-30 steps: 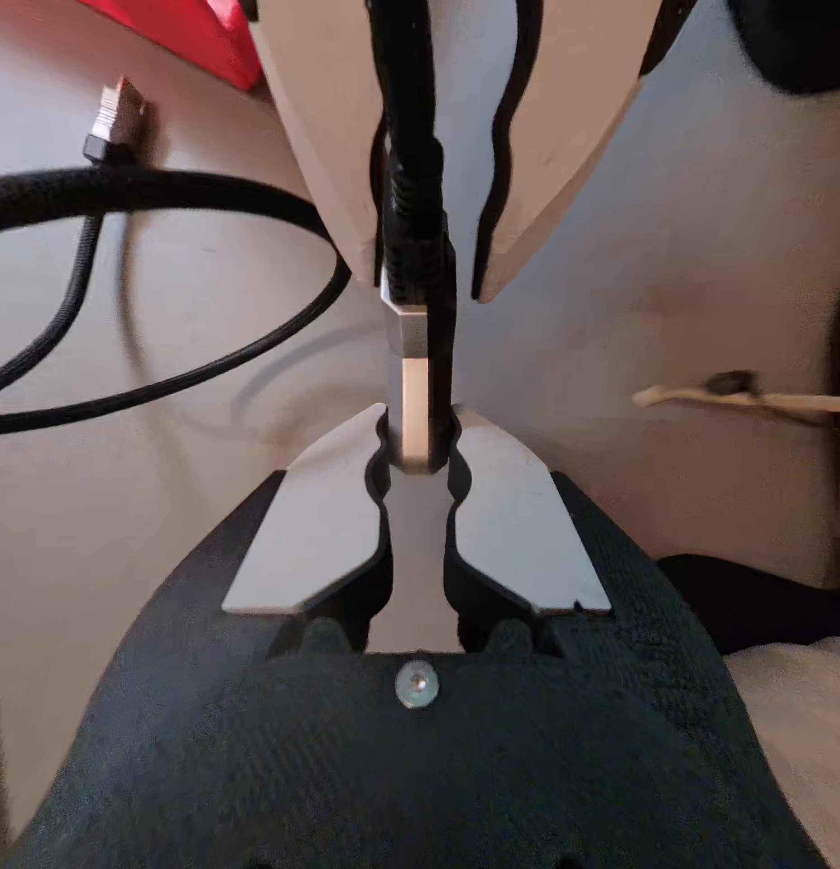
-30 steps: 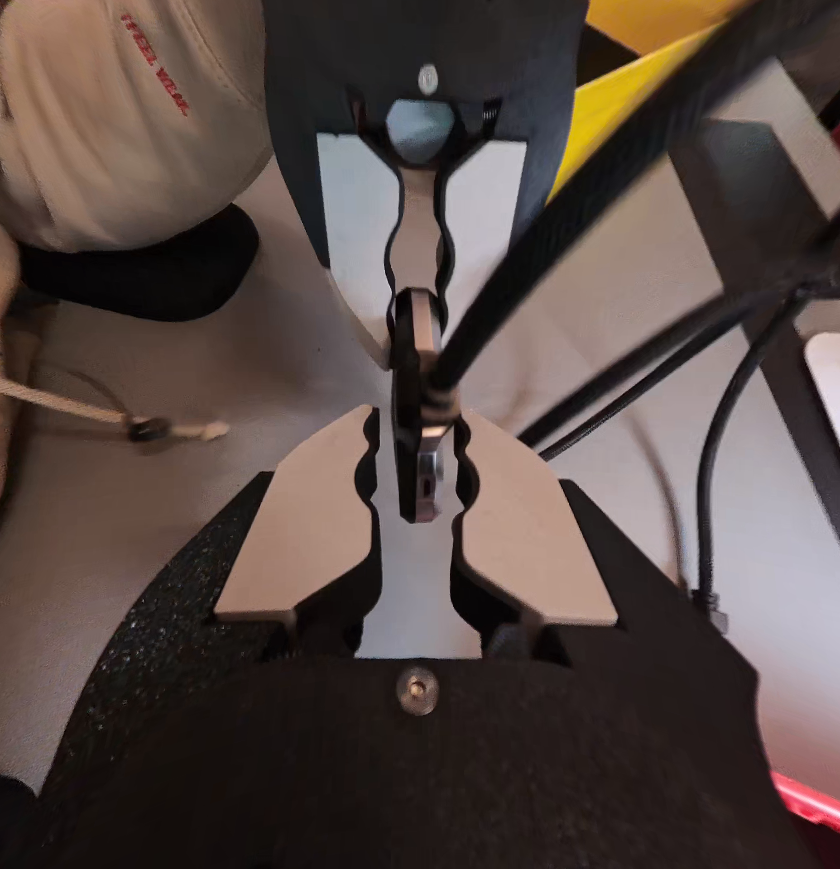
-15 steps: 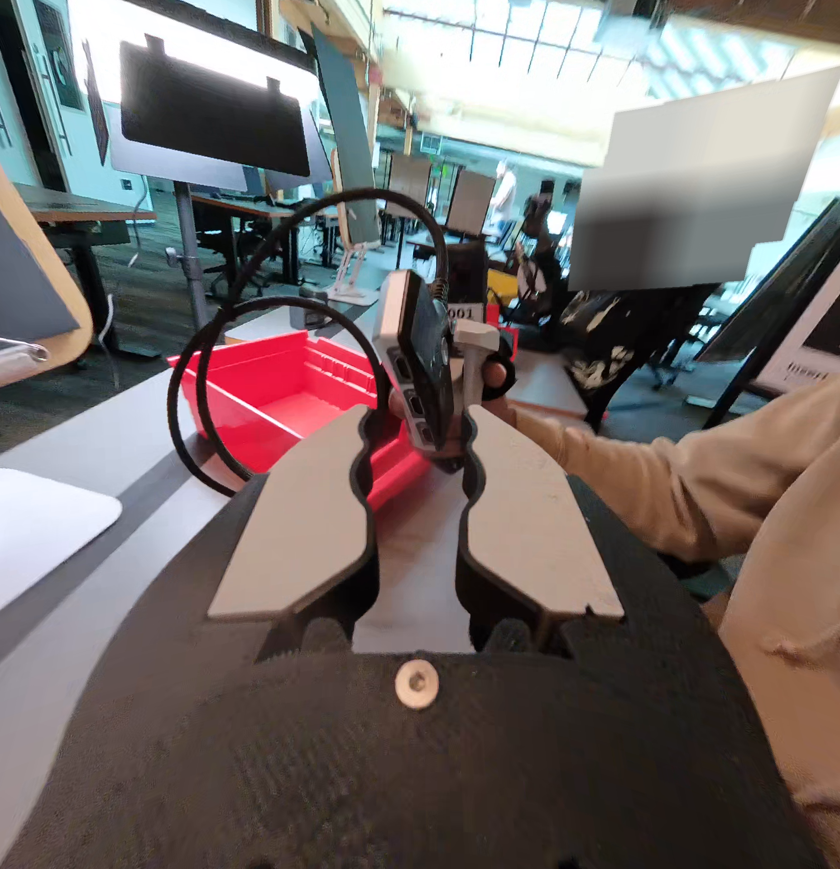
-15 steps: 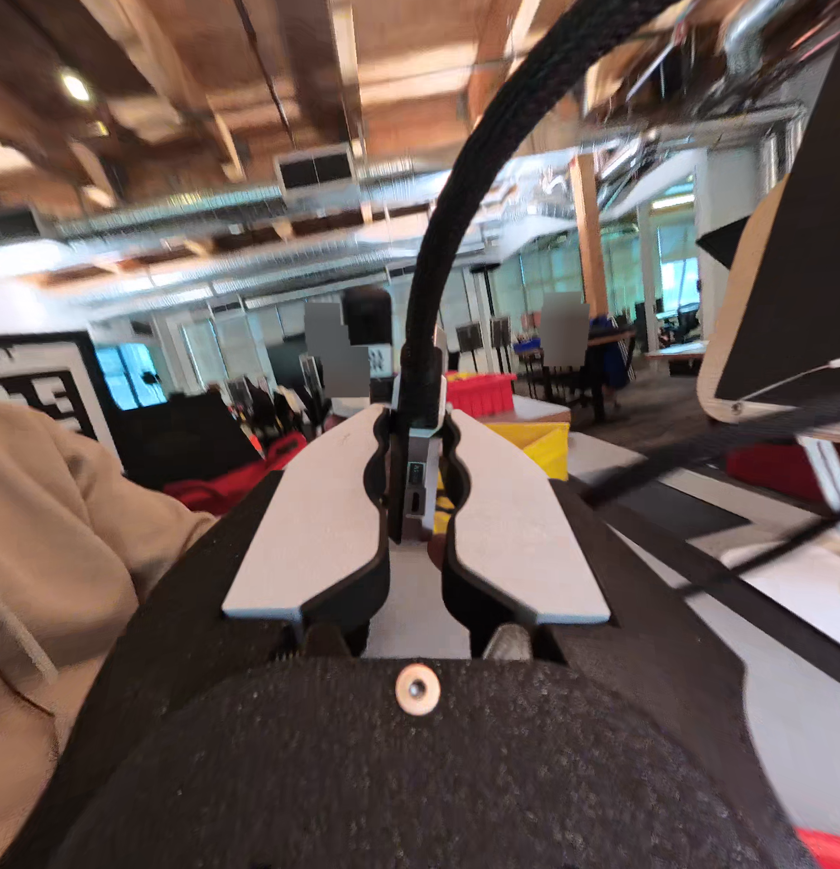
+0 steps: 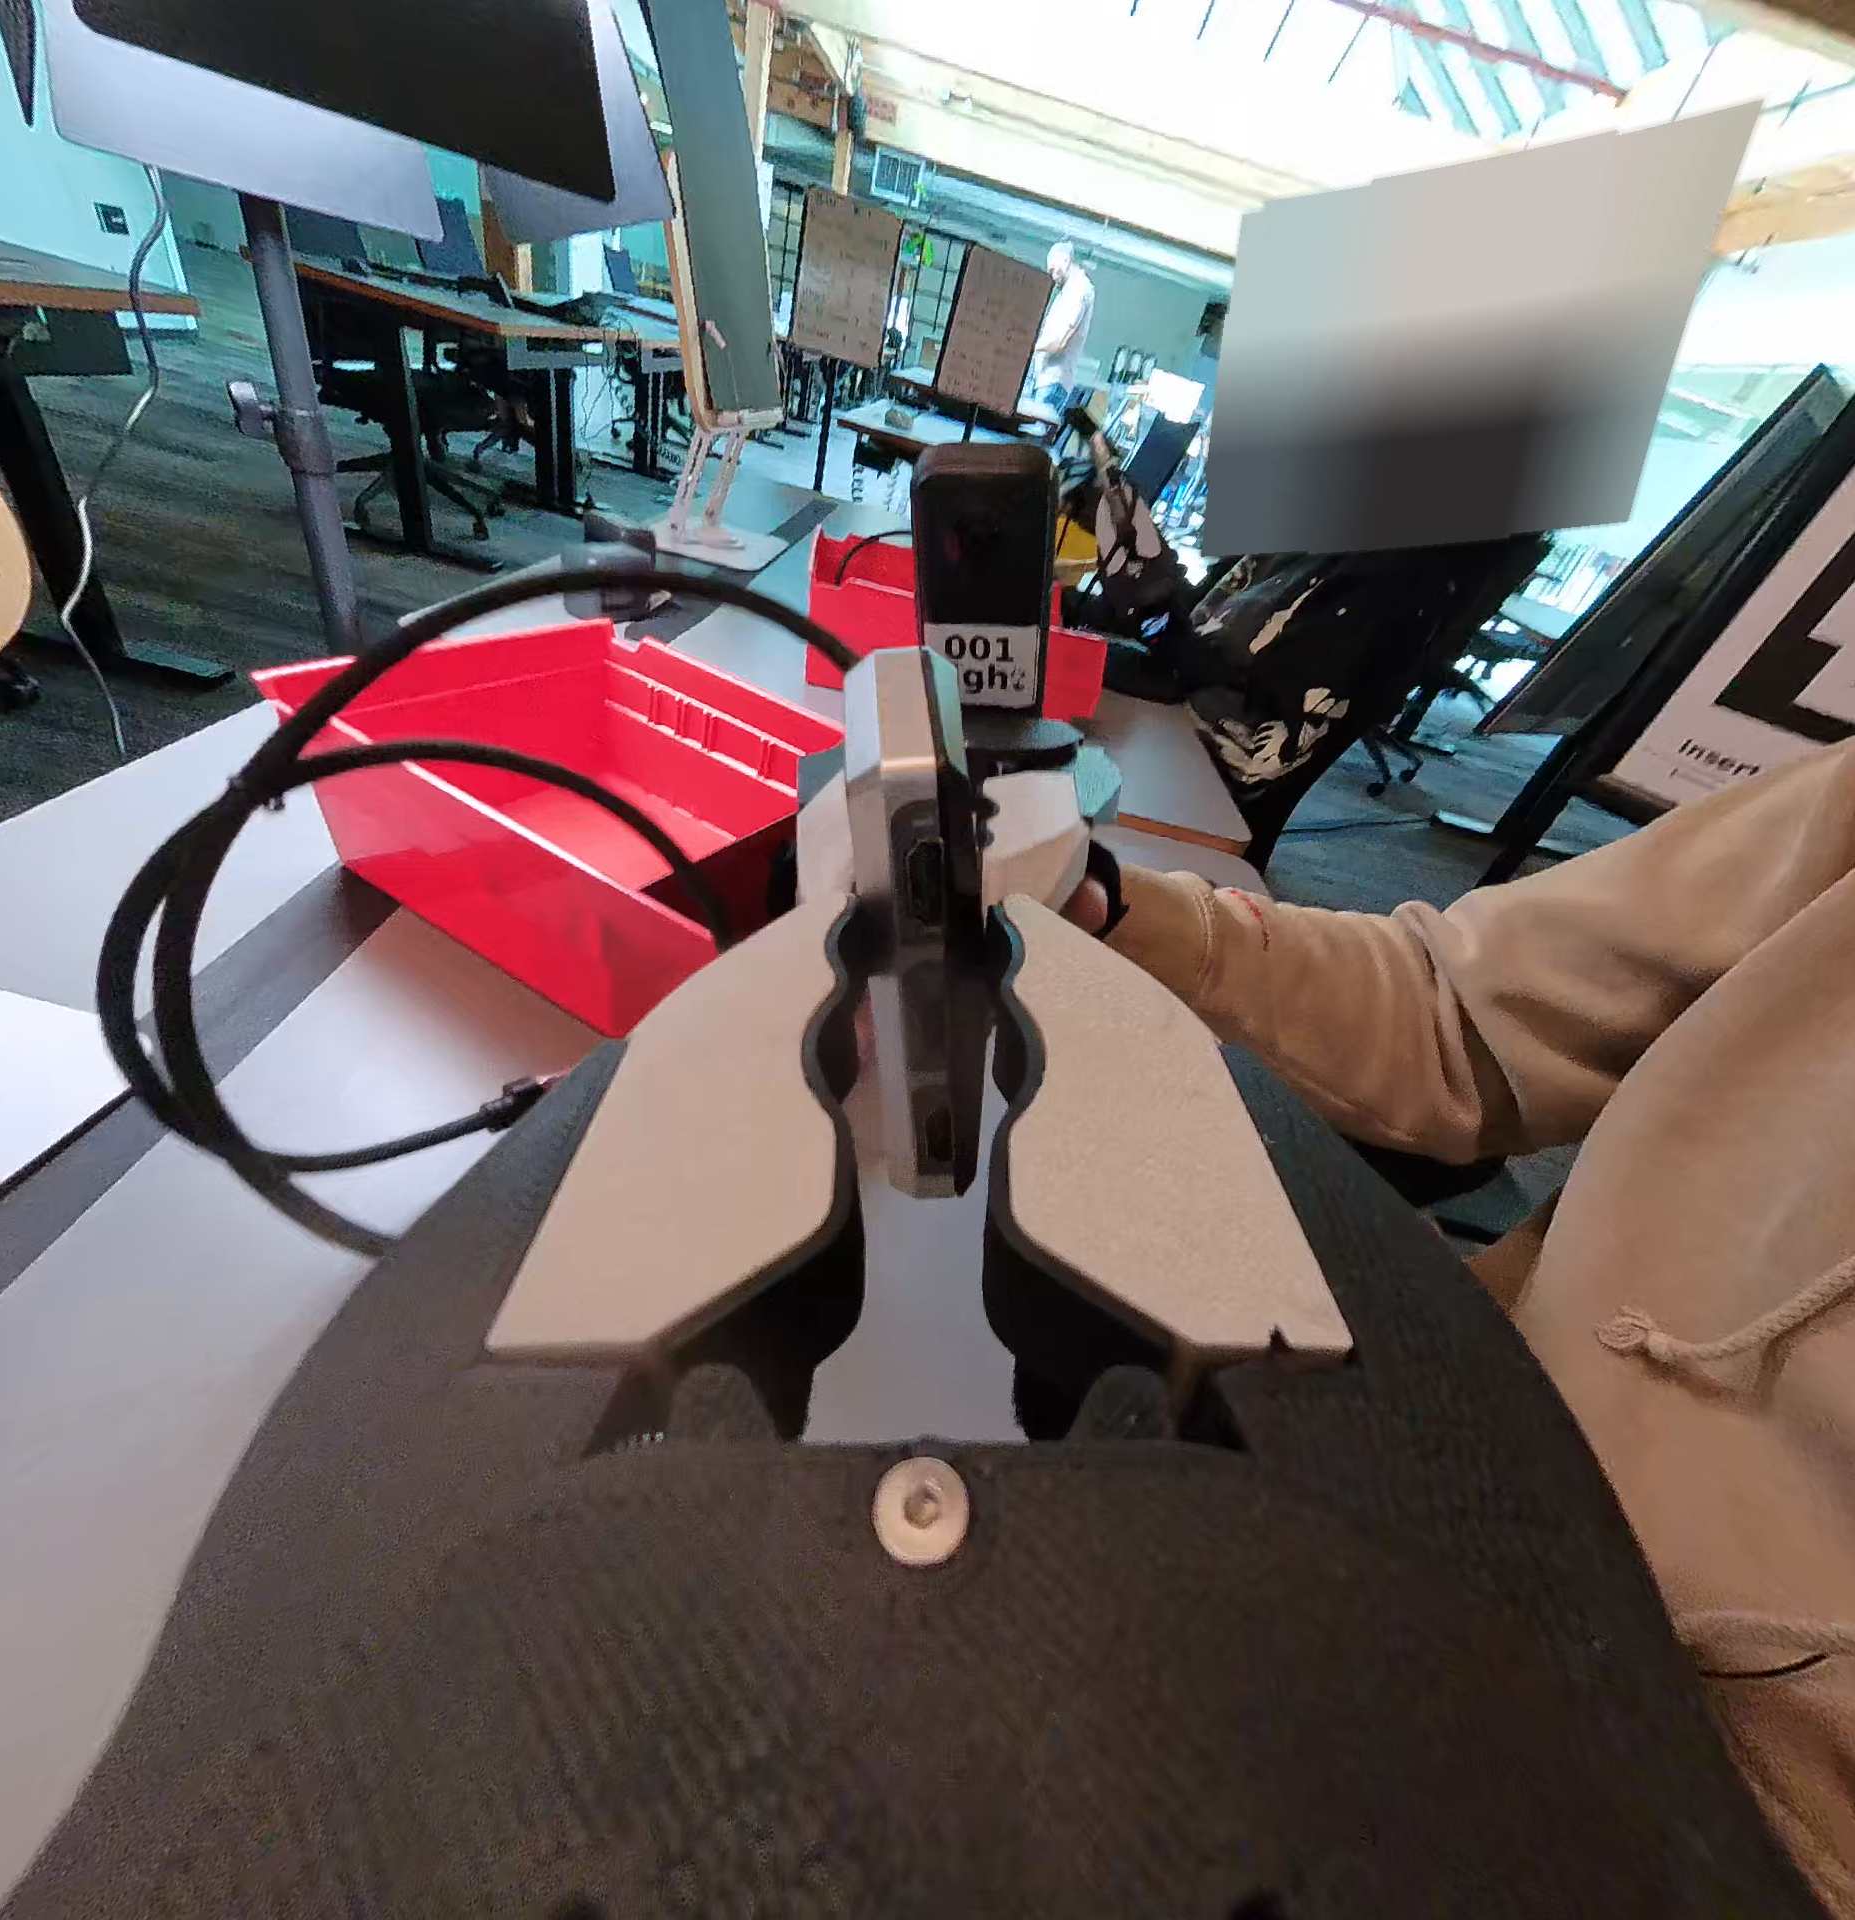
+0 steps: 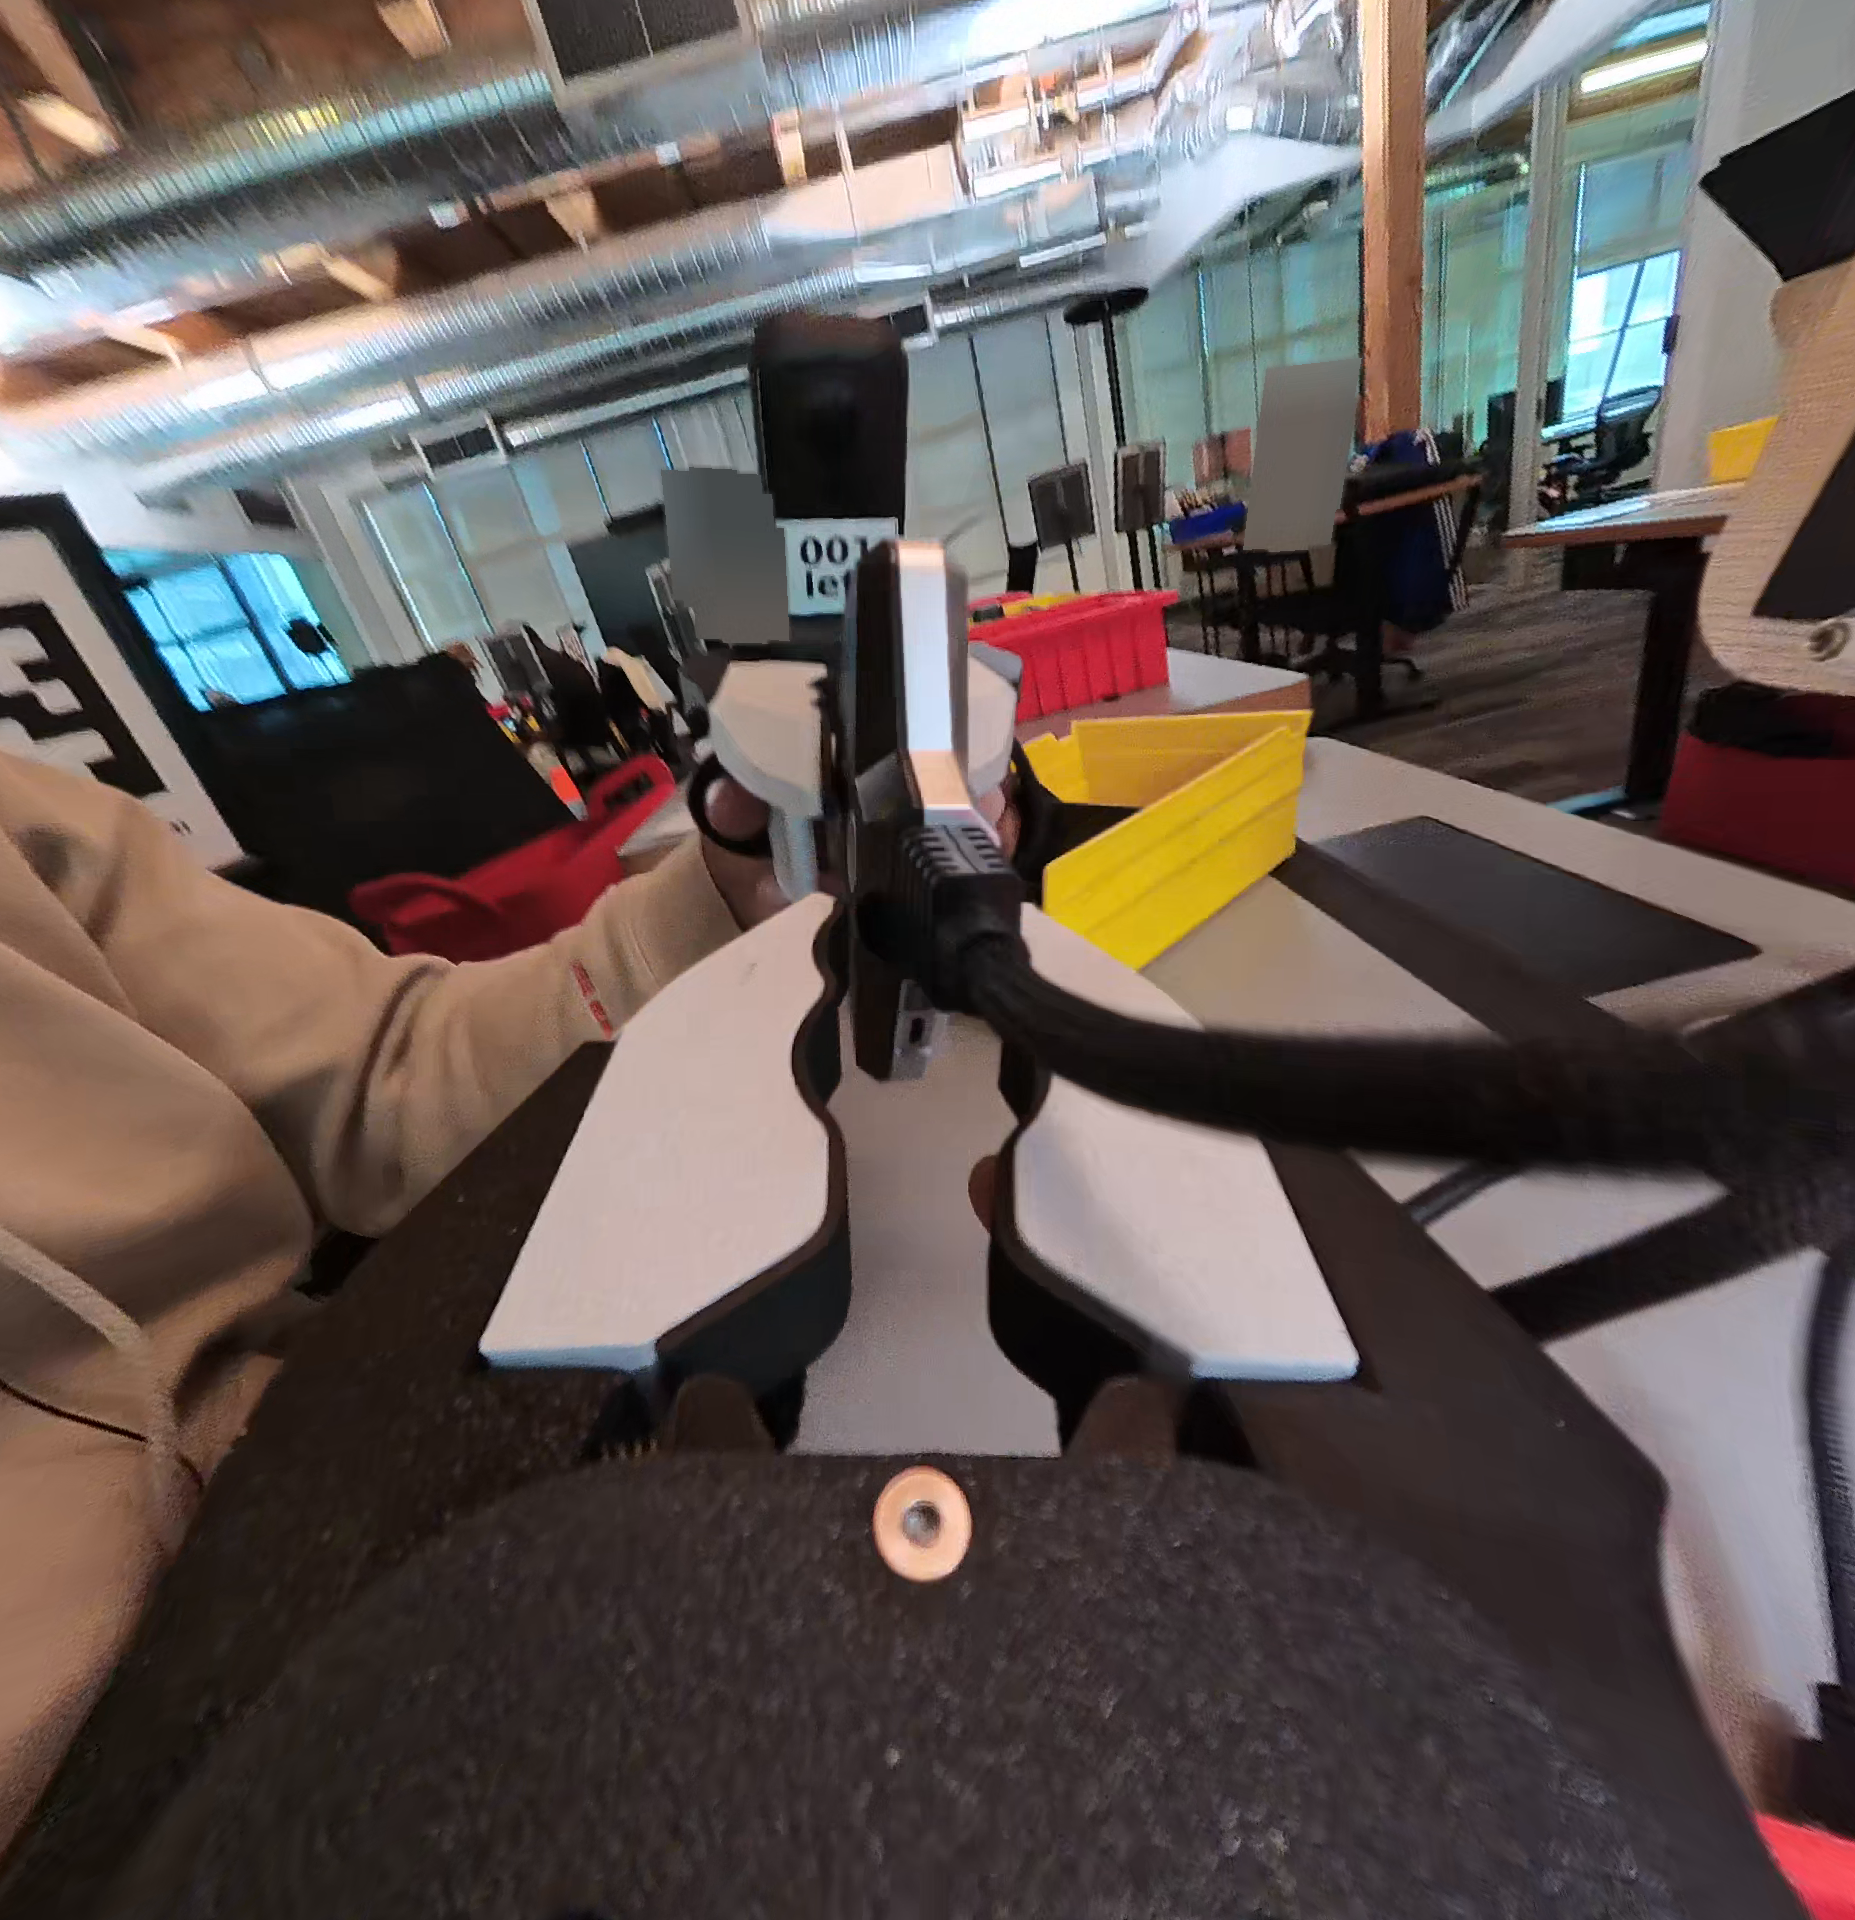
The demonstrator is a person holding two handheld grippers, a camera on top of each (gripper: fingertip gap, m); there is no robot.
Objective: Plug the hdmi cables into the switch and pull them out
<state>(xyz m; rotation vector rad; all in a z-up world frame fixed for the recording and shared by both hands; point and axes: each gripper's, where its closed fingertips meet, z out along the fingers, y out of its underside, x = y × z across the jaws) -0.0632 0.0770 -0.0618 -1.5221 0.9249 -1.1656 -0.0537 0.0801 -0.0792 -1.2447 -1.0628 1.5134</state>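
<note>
left hand-held gripper (image 5: 918,925) clamps slim metal switch (image 5: 907,935) | right hand-held gripper (image 6: 923,935) pinches braided HDMI cable (image 6: 1266,1070)

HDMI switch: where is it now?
The switch is centre of the left wrist view, in the left claw, right claw on its far end; red bin behind-left.

Beyond my left gripper (image 5: 923,914), a white sticker (image 5: 980,665) with printed characters sits on the opposite black camera. A printed marker board (image 5: 1816,665) stands to its right. Red print marks the sleeve cuff (image 5: 1255,914).
</note>
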